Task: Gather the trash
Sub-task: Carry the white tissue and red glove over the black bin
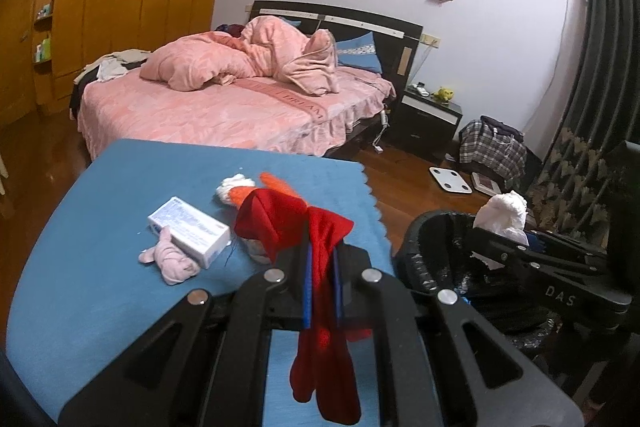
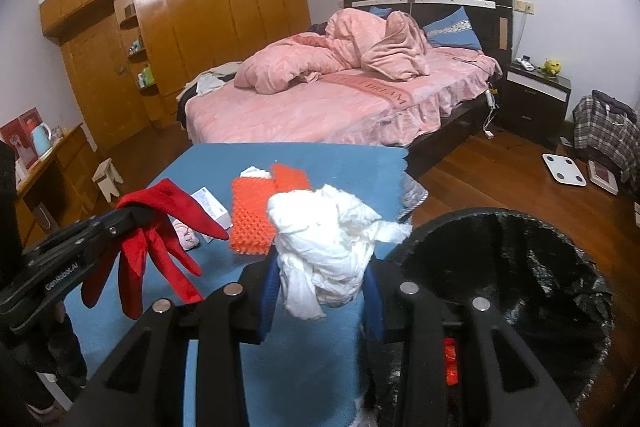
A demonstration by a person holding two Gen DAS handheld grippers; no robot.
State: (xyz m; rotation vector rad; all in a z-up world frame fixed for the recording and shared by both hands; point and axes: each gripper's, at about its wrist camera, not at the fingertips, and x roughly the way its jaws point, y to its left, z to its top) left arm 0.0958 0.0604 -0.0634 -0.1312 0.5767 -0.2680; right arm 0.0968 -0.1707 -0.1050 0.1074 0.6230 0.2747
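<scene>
Trash in both tongs: left gripper [image 1: 320, 275] pinches red glove [image 2: 160, 227], right gripper [image 2: 320, 291] clamps tissue wad [image 2: 328, 235] near tabletop's [image 2: 208, 163] right edge, beside the bin [image 2: 520, 267] for dropping.

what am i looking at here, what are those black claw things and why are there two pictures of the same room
Those are two handheld grippers, each carried by a person, with a wide-angle camera looking along its fingers. One picture comes from each.

In the left gripper's view, the left gripper is shut on a red glove. In the right gripper's view, the right gripper is clamped on a wad of white tissue, beside a black bin lined with a bag.

Still lying on the blue table cover: a white box, a pink crumpled wad, an orange bumpy sheet and a small white wad.
</scene>
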